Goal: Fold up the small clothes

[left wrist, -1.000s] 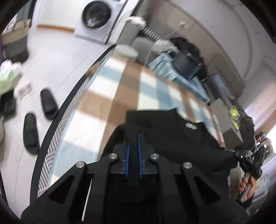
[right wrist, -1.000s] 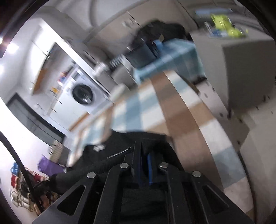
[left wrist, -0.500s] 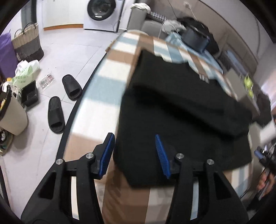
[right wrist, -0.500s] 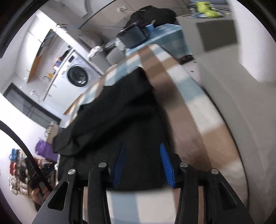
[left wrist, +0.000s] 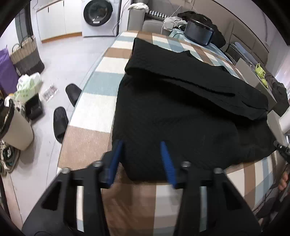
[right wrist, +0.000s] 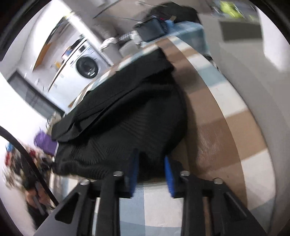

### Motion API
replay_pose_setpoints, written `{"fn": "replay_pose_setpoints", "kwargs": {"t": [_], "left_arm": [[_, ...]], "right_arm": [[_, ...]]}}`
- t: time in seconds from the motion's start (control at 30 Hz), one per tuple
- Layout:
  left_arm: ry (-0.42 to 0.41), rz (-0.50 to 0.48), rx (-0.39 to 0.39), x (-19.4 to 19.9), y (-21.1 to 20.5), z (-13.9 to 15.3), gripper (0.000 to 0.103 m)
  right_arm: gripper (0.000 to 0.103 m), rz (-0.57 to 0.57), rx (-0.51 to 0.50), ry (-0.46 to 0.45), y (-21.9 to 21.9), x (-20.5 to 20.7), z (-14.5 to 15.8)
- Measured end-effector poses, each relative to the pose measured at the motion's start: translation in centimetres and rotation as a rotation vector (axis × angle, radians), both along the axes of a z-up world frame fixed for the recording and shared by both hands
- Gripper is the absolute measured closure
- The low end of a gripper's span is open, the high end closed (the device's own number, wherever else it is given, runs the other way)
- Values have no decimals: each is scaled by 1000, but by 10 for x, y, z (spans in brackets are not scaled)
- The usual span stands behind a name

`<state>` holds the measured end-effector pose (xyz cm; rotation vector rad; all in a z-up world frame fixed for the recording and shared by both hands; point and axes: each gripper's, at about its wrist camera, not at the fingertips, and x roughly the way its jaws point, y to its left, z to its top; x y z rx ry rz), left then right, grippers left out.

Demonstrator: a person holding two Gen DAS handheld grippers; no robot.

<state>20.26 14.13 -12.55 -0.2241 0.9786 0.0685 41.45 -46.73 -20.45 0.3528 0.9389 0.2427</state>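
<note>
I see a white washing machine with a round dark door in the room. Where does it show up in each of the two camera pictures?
Left wrist view: the white front-loading washing machine stands at the top, left of centre, beyond the table's far end.
Right wrist view: it appears tilted in the upper left.
Shared landmark: the black folded knit garment on the checked tablecloth fills the middle of both.

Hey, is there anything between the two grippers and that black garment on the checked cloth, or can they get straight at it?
Nothing visible blocks them. The left gripper and right gripper each have open jaws, just closing, at the near hem of the black garment, with only garment fabric and checked cloth showing between the pads.
</note>
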Motion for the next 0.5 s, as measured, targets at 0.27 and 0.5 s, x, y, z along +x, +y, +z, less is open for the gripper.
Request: {"fn": "replay_pose_setpoints", "kwargs": {"t": [0.27, 0.5], "left_arm": [[2, 22, 45, 8, 8, -3, 97], [14, 30, 27, 11, 13, -1, 97]], "right_arm": [[98, -45, -90, -54, -15, -1, 6], [94, -77, -84, -8, -19, 0, -1]]}}
